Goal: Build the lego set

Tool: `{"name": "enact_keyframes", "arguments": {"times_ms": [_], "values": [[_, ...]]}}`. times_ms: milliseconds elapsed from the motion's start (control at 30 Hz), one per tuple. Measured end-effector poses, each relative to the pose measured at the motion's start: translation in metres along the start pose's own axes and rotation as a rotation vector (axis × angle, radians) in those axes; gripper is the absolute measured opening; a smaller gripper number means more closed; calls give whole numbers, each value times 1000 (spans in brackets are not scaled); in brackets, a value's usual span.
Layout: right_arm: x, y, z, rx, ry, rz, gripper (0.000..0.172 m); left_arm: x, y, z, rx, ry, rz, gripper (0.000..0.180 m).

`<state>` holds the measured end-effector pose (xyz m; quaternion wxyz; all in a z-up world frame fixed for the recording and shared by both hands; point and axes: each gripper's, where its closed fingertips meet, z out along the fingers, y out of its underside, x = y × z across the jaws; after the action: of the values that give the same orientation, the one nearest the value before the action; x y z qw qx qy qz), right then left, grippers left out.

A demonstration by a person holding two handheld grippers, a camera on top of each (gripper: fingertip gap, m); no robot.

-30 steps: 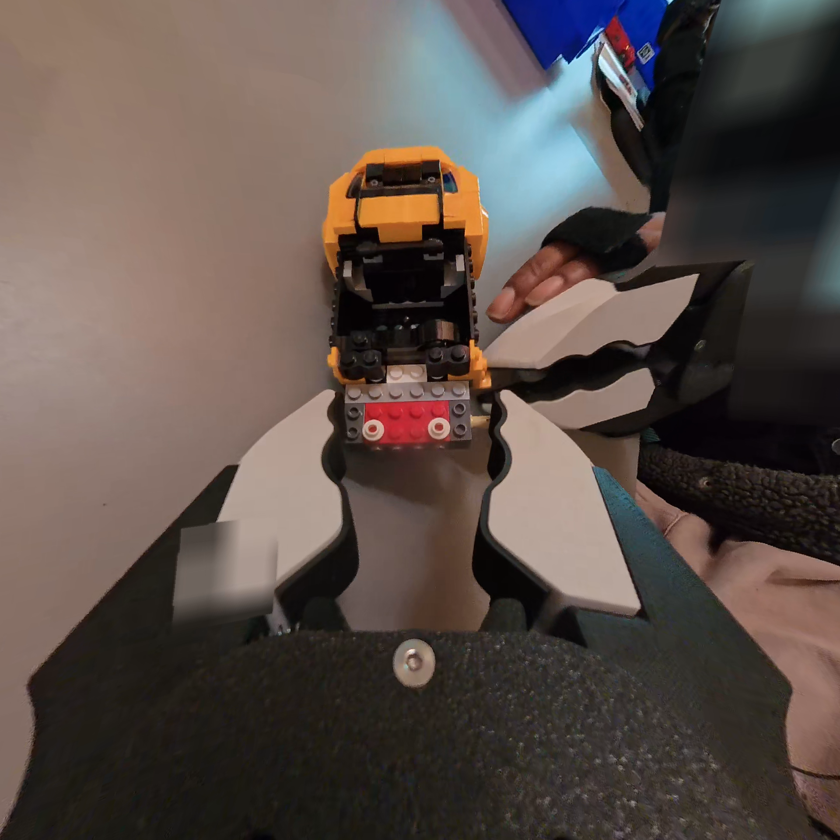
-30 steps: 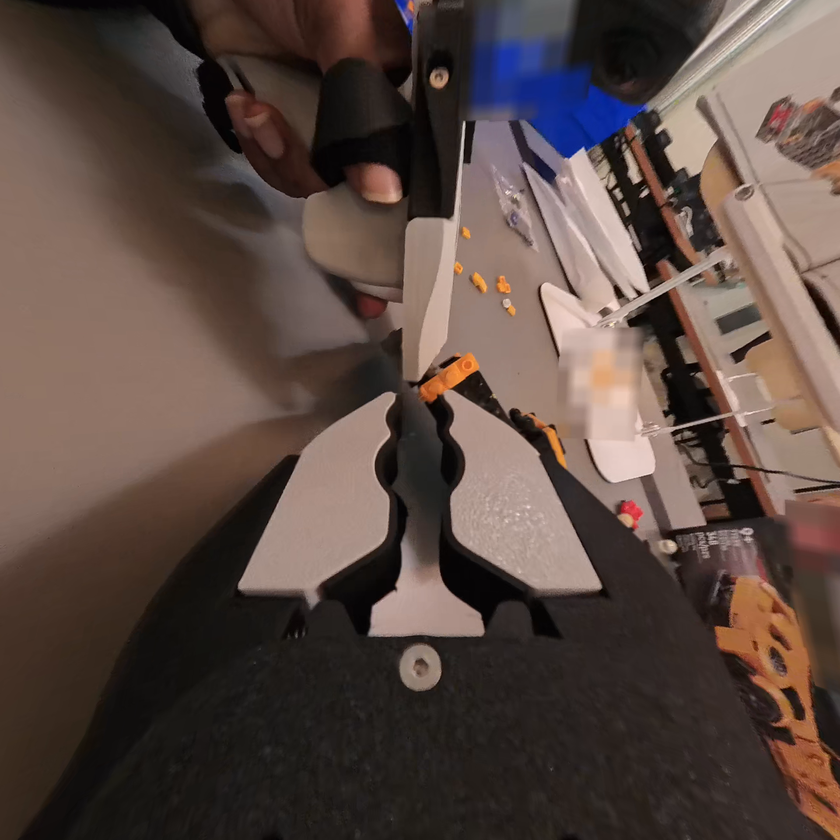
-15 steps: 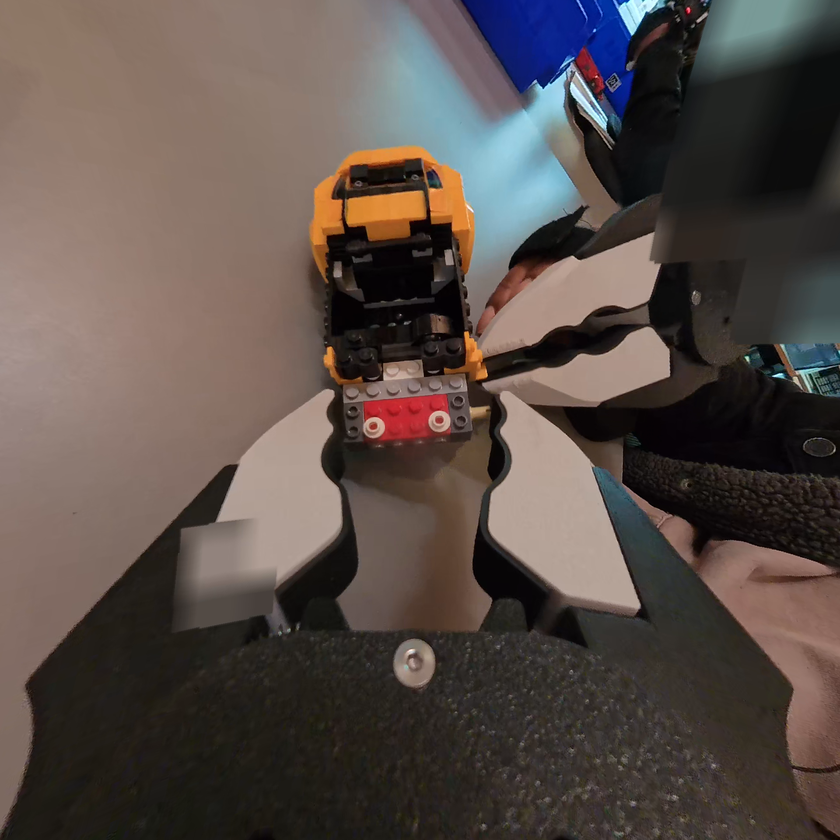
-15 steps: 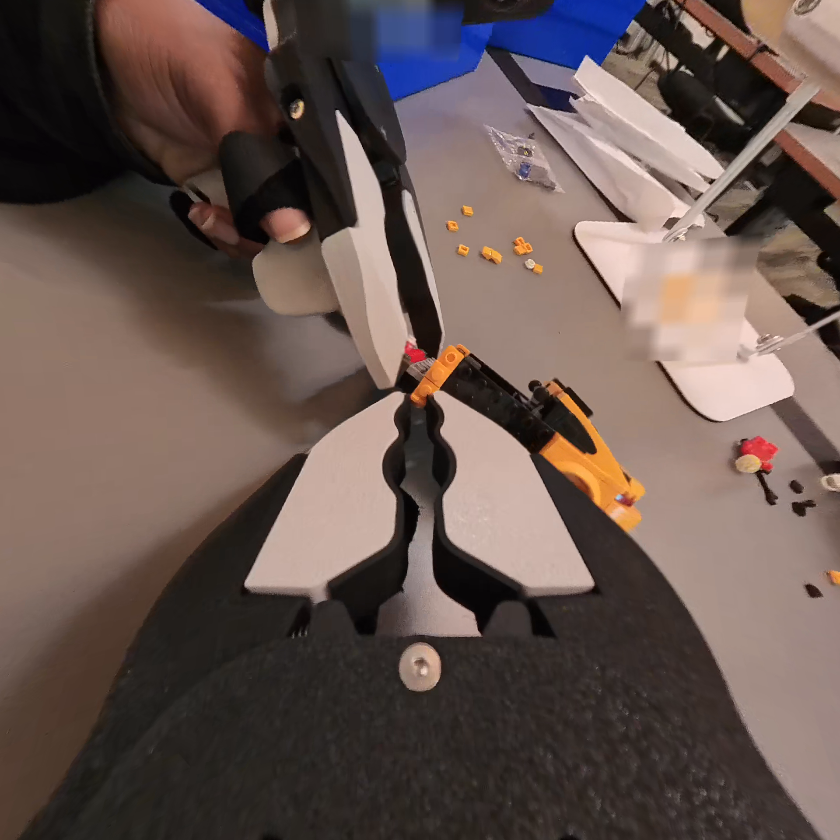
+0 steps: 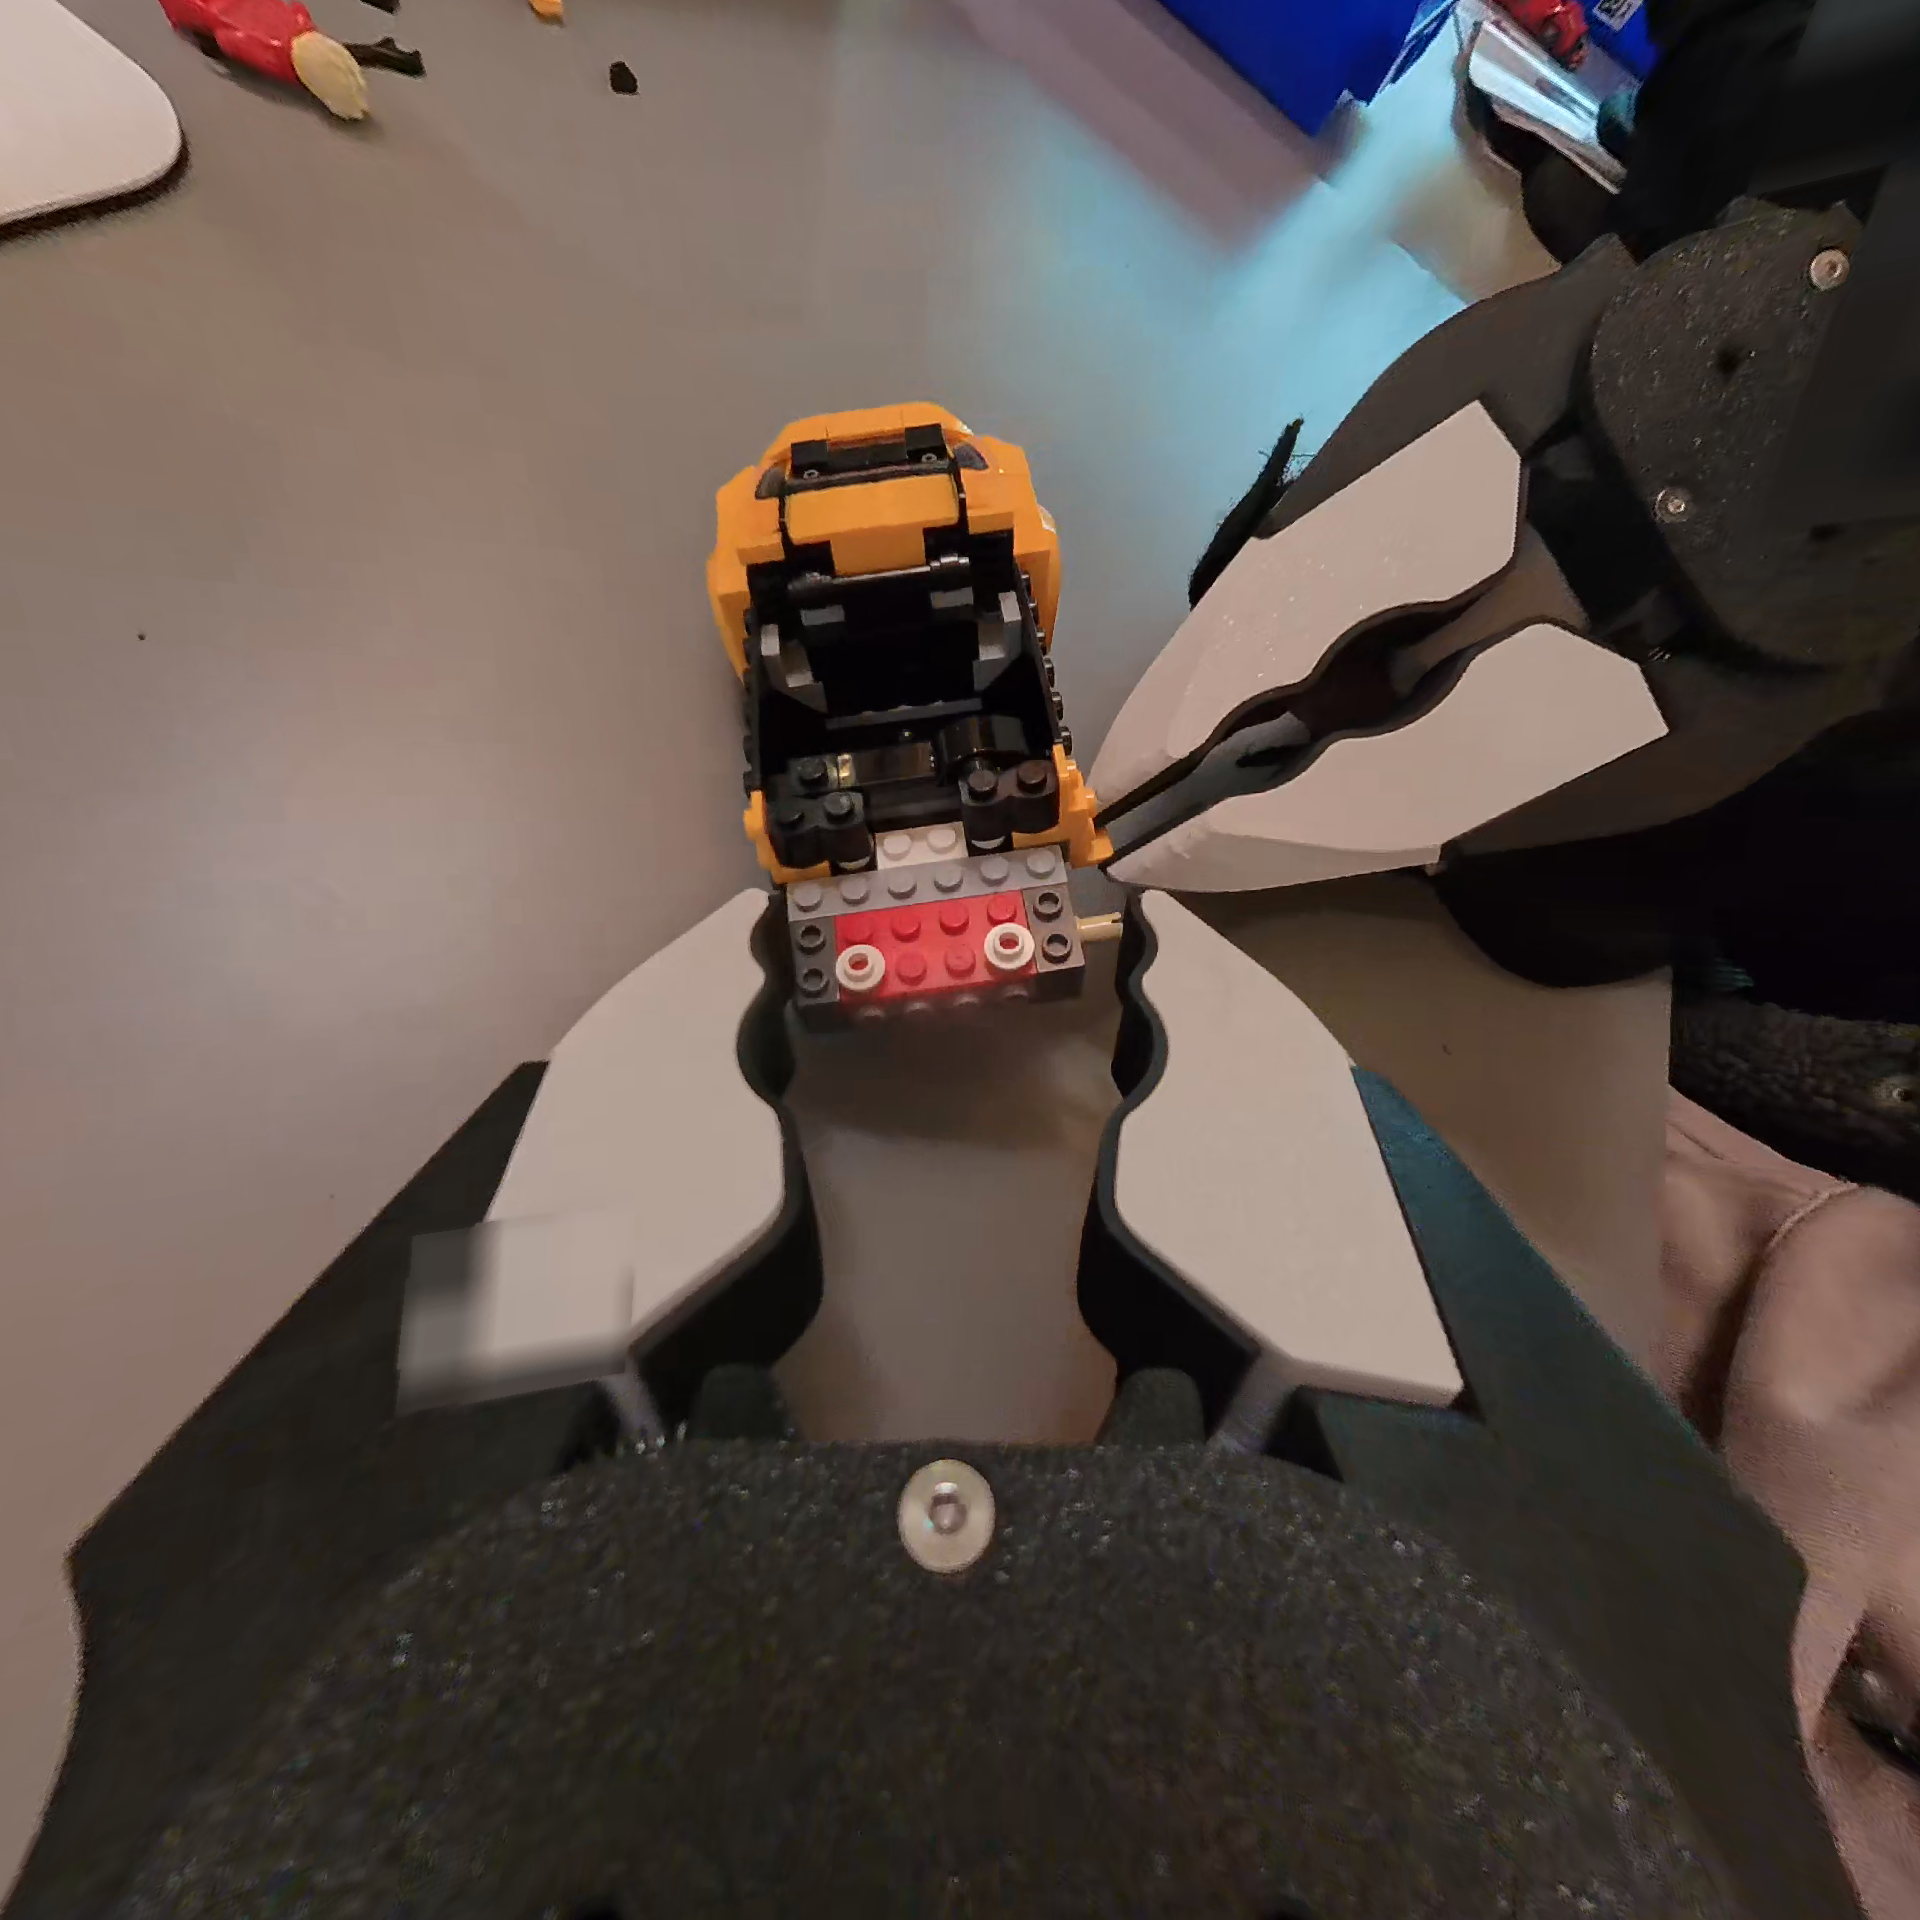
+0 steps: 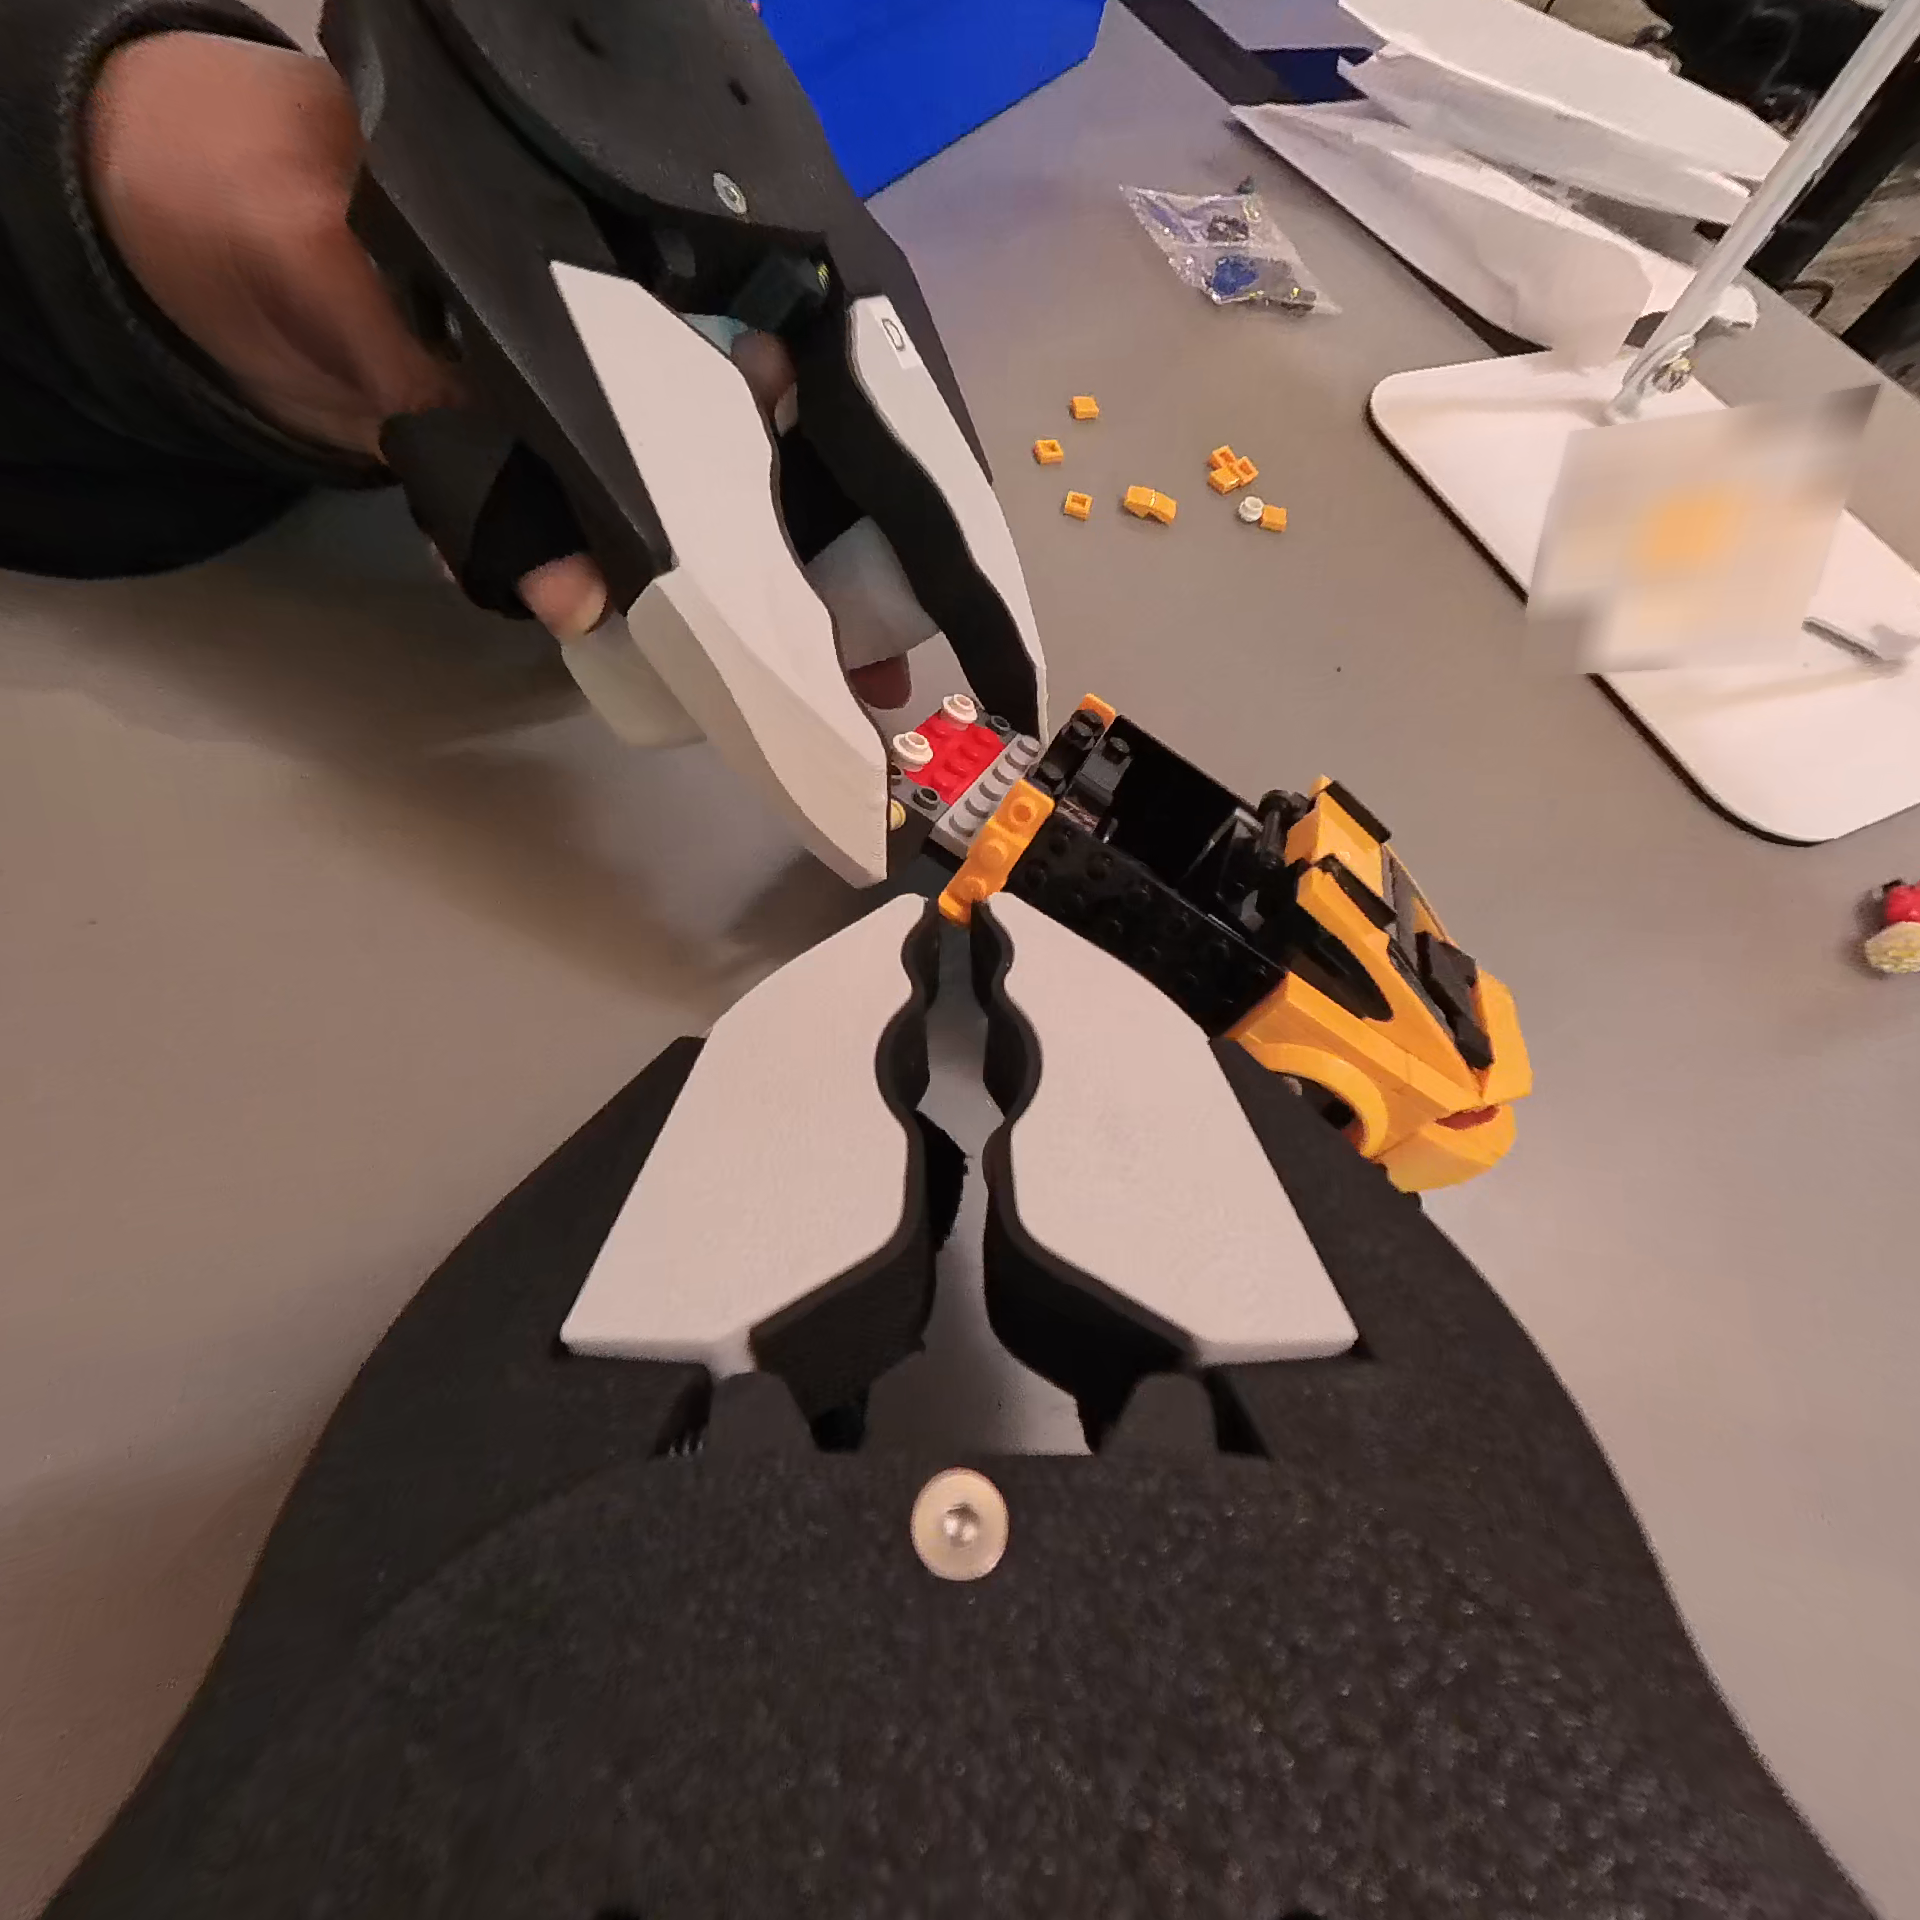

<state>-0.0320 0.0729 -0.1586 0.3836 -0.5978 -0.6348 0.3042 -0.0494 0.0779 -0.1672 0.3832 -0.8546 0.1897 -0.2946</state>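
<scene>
On the grey table [image 6: 312, 935] I see an orange-and-black brick-built toy car [image 5: 894, 665]. My left tongs [image 5: 940, 966] hold its grey-and-red rear block [image 5: 930, 940]; my right tongs [image 6: 954, 914], nearly closed, pinch its orange corner strip [image 6: 992, 847]. I judge it light, rigid, liable to separate; grip solid blocks.

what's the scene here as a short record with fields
surface: grey table
main object: orange and black brick car, red and grey stud end facing the left gripper
left gripper: jaws wide, straddling that end; contact unclear
right gripper: nearly shut, pinching an orange plate on the car's side
loose parts: small orange pieces
</scene>
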Motion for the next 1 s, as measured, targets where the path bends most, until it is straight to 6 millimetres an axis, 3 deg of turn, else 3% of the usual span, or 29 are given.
{"name": "enact_keyframes", "arguments": {"times_ms": [300,467,733,867,1000], "values": [[2,2,-1,-7,20,-50,5,-1,0,1,0,-29,11,60],[0,-4,-4,29,60,-205,4,4,1,0,-1,98,-133,60],[-3,-6,-9,48,127,-466,1,8,3,-1,-17,161,-191,60],[0,-4,-16,50,168,-565,0,-7,3,-9,-8,140,-222,60],[1,-6,-14,64,158,-494,0,-4,0,-10,0,130,-187,60]]}}
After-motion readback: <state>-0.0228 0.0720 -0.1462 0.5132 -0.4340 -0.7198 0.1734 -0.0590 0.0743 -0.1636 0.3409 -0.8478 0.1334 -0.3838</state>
